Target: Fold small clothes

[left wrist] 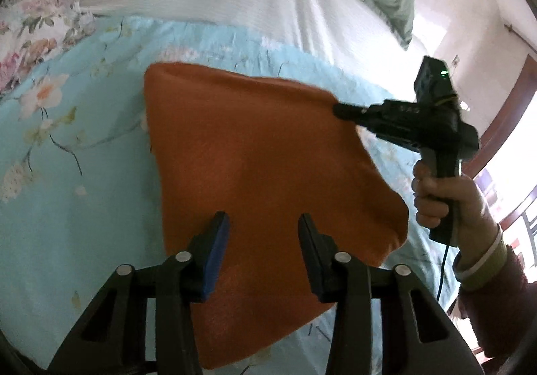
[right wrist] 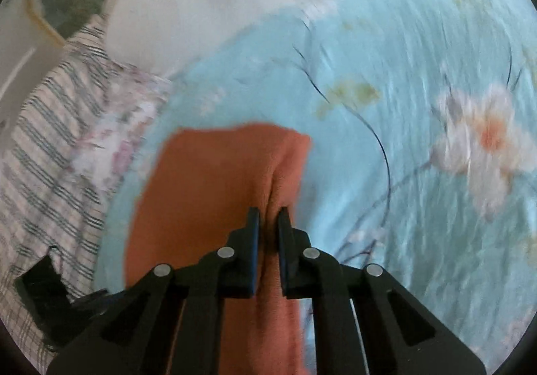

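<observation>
On the far left of the left wrist view there is a pillow with pink flowers (left wrist: 37,15), and beside it the light blue flowered bedsheet (left wrist: 74,146) covers the bed. In the middle of this sheet lies the orange cloth (left wrist: 255,167), the garment to fold. It looks like a soft, thin knitted piece, light and limp, so I judge it will hang down and bend wherever it is not supported. It seems not slippery and not fragile. The best places to take it are the corners and the edges, because a grip in the middle would only make a bunch.

The left tongs (left wrist: 263,224) hang above the near part of the cloth with the two fingers well apart, holding nothing. The cloth spreads under and beyond them.

More to the right, the right tongs (left wrist: 339,109) are clamped on the far right corner of the cloth, and a hand (left wrist: 443,197) grips their handle. In the right wrist view the fingers of the right tongs (right wrist: 268,217) stand close together with a ridge of orange cloth (right wrist: 208,180) pinched between them. That corner seems a little lifted from the sheet, but the blur makes this uncertain.
</observation>
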`<state>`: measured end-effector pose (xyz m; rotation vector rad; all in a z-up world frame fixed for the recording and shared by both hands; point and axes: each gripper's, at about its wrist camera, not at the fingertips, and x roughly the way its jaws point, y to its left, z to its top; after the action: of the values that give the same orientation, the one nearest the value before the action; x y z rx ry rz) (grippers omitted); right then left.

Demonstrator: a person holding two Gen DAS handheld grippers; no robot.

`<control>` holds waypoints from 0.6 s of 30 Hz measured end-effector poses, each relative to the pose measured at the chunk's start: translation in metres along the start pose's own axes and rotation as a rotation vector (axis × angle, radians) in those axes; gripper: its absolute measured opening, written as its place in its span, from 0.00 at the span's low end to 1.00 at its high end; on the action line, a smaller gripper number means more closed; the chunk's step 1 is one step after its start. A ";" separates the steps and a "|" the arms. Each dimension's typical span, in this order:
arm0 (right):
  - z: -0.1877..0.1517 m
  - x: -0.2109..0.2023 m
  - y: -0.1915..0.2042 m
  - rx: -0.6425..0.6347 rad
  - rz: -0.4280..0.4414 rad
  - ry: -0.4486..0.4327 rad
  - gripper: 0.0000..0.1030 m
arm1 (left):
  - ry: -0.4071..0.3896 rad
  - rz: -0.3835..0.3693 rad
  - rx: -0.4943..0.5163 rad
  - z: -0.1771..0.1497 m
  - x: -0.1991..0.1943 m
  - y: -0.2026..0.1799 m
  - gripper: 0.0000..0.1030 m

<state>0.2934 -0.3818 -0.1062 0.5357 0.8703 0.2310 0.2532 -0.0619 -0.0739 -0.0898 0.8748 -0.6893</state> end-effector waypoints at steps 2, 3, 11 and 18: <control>-0.001 0.012 -0.004 0.002 -0.016 0.015 0.11 | 0.023 0.006 -0.023 -0.004 0.010 0.003 0.37; -0.002 0.013 -0.005 0.007 -0.021 0.014 0.12 | 0.030 0.010 -0.034 -0.006 0.014 0.005 0.37; 0.010 -0.038 0.029 -0.011 -0.006 -0.076 0.24 | 0.008 0.042 -0.031 0.007 0.004 0.000 0.35; 0.017 0.025 0.057 -0.077 -0.023 0.019 0.24 | -0.038 0.118 -0.135 0.068 0.027 0.033 0.31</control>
<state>0.3230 -0.3296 -0.0833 0.4522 0.8819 0.2480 0.3324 -0.0655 -0.0589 -0.1696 0.8827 -0.5167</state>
